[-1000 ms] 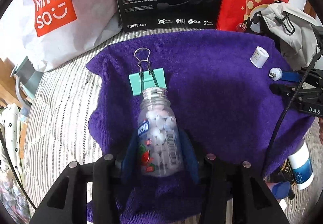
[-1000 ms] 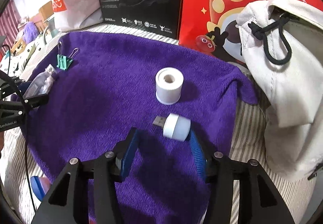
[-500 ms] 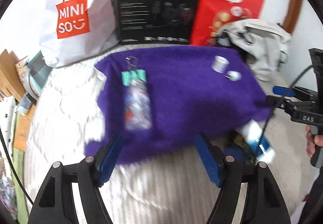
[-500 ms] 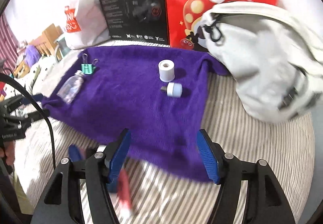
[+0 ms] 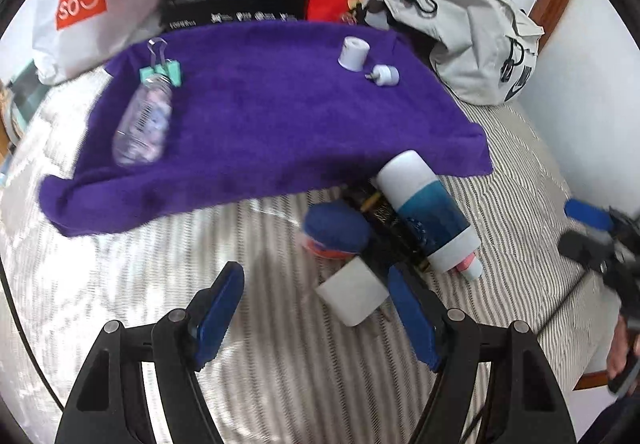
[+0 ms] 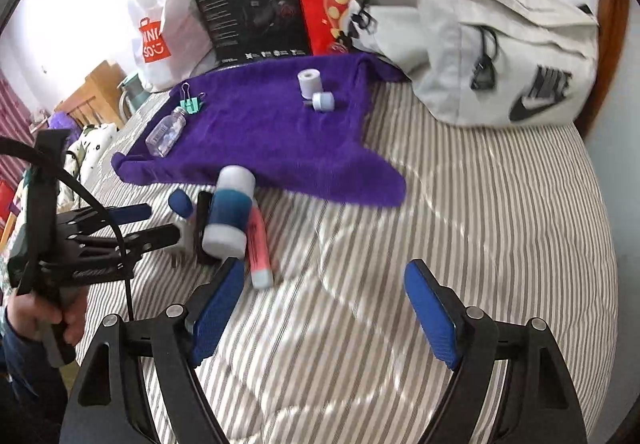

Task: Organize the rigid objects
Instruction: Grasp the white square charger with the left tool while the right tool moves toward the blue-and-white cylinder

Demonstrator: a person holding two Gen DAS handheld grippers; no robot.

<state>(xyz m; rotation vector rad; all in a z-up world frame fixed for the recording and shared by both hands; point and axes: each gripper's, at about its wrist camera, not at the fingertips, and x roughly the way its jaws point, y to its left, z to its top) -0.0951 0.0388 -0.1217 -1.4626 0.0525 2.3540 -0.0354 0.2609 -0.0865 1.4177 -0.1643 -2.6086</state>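
The white-and-teal bottle (image 5: pixel 426 209) lay on its side in a small pile on the striped bed (image 6: pixel 460 211), just off the near edge of the purple towel (image 5: pixel 272 111) — we judged it stiff, smooth and apt to roll, best pinched across its middle. Beside it we saw a blue-capped item (image 5: pixel 336 230), a white block (image 5: pixel 352 294) and a pink tube (image 6: pixel 258 244). Our left gripper (image 5: pixel 316 314) and right gripper (image 6: pixel 320 312) both hung wide apart and held nothing.

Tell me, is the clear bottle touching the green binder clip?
Touching: in the left wrist view, the clear bottle's neck meets the green binder clip with no gap.
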